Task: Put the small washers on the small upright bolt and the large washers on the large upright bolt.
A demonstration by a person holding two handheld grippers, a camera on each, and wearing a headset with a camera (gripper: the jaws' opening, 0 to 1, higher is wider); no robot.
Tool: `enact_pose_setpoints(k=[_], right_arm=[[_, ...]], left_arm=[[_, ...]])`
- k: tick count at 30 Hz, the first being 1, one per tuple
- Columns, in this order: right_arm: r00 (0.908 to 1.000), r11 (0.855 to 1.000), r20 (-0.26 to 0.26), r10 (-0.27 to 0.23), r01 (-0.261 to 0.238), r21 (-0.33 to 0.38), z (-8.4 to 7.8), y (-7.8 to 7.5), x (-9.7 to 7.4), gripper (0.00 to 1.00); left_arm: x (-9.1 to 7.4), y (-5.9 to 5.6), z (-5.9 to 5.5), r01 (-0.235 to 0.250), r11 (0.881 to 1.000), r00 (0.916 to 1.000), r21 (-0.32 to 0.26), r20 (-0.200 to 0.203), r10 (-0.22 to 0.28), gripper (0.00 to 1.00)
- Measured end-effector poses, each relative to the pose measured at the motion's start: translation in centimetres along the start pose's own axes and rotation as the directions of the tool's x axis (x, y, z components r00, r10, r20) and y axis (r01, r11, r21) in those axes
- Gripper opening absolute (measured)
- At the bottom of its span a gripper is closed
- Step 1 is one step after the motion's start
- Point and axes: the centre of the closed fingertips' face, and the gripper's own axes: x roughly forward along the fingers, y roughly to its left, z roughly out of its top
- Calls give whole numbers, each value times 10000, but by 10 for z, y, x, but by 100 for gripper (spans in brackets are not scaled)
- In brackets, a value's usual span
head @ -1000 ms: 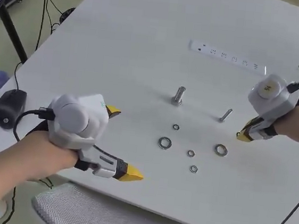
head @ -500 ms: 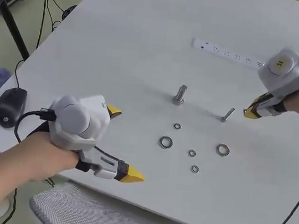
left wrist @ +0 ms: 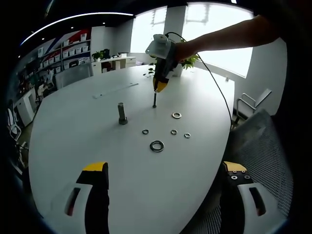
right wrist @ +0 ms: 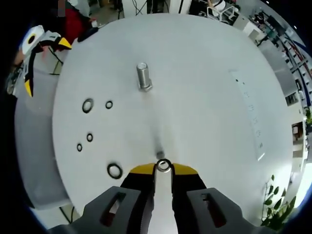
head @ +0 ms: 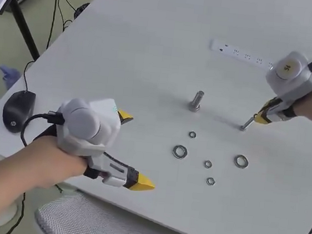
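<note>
Right gripper view: the right hand-held gripper pinches the small bolt at its top.
Left hand-held gripper is wide open; washers lie loose on the table. A hard pull could tip the bolt.

Right gripper now at small bolt

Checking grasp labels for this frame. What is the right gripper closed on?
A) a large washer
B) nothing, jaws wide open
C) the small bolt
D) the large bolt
C: in the right gripper view, the right gripper has its jaws drawn in around the top of the small bolt. The large bolt stands apart, untouched.
</note>
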Motion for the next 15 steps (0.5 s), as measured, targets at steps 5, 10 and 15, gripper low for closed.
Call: enact_pose_setpoints(k=[5,10,15], right_arm=[[10000,10000,-66,65,-65,-7,0,2,4,12],[9999,9999,-56,102,-102,-21,1,4,5,12],[9997,9998,-122,195,-195,-15,2,4,8,12]], left_arm=[[-2,-1,-1,49,10000,10000,9,10,-49,95],[-1,-1,-9,83,10000,9997,56,-241,-81,93],[-1,-3,-12,123,9999,9996,-9,-244,-124,93]])
